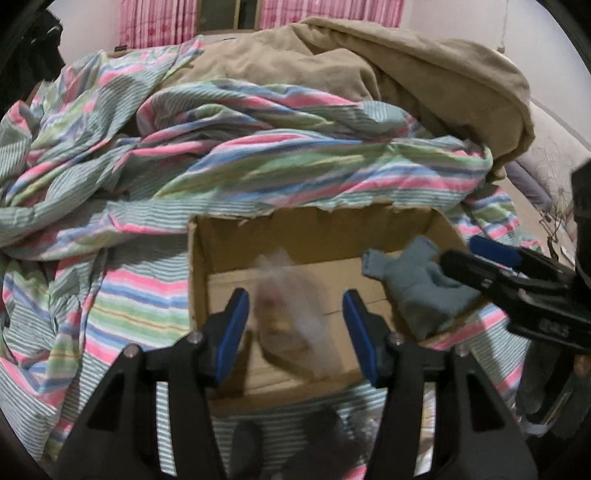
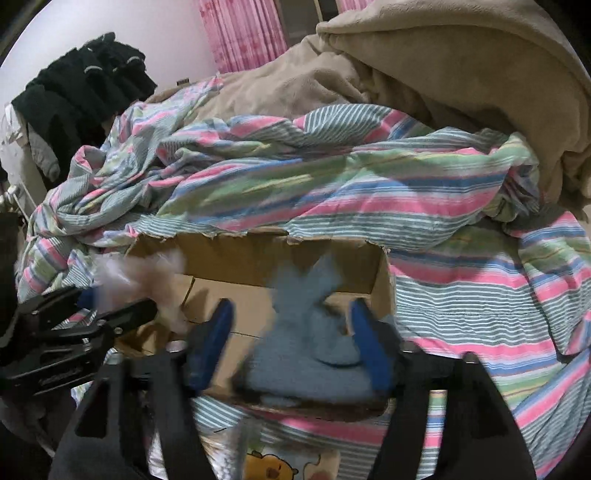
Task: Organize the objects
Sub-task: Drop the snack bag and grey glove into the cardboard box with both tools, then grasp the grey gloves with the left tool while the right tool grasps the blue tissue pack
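An open cardboard box (image 1: pixel 229 243) sits on a striped bed; it also shows in the right wrist view (image 2: pixel 236 254). My left gripper (image 1: pixel 295 325) is open above the box, and a clear plastic bag (image 1: pixel 288 310), blurred, is between its blue pads over the box floor. My right gripper (image 2: pixel 291 339) is open over the box's right side with a grey-blue knitted glove (image 2: pixel 306 332) between its fingers, apart from the pads. The glove shows in the left wrist view (image 1: pixel 417 284) beside the right gripper's fingers (image 1: pixel 495 258). The left gripper's fingers (image 2: pixel 110 314) show in the right wrist view with the bag (image 2: pixel 147 273).
A rumpled striped sheet (image 1: pixel 110 177) covers the bed around the box. A tan blanket (image 1: pixel 406 74) is heaped behind. Dark clothes (image 2: pixel 85 92) hang at the left. Pink curtains (image 1: pixel 155 22) are at the back. A pack with a cartoon print (image 2: pixel 273 465) lies in front of the box.
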Demonstrator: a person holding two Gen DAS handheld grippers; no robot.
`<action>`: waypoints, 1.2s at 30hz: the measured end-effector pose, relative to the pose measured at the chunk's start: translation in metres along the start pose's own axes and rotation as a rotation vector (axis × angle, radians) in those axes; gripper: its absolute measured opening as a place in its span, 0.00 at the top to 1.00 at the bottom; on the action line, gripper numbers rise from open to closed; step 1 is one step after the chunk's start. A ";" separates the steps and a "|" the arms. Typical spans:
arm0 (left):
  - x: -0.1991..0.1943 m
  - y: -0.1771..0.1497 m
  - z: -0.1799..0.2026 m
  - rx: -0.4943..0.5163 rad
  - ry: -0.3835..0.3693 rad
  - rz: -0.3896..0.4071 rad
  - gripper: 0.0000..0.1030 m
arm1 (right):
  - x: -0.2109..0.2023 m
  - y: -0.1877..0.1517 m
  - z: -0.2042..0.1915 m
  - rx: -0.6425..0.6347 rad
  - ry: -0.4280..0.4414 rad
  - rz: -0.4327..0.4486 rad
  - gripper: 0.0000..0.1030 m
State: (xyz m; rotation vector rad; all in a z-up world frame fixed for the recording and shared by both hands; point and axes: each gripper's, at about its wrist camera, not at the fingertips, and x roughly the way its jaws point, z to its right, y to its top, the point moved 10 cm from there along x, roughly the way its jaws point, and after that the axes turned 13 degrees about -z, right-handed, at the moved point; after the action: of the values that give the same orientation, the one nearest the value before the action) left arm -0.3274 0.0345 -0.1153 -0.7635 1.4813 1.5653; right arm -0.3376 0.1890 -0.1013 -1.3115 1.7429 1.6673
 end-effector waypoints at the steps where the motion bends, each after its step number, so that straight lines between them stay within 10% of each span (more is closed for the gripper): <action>1: -0.004 -0.001 0.000 0.003 0.001 0.013 0.40 | -0.007 0.000 -0.001 -0.009 -0.005 0.020 0.16; 6: -0.035 -0.008 -0.002 0.011 0.055 0.097 0.11 | -0.039 -0.010 -0.008 -0.033 -0.032 0.081 0.16; 18: -0.092 -0.087 0.011 0.031 0.072 0.117 0.11 | -0.102 -0.075 -0.014 -0.054 -0.063 0.096 0.16; 36: -0.038 -0.143 -0.008 0.006 0.058 -0.019 0.11 | -0.045 -0.142 -0.009 -0.052 -0.077 -0.090 0.16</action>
State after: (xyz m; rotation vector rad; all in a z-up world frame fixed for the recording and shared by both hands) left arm -0.1852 0.0154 -0.1526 -0.8231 1.5159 1.5351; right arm -0.1966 0.2173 -0.1423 -1.3107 1.5832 1.7004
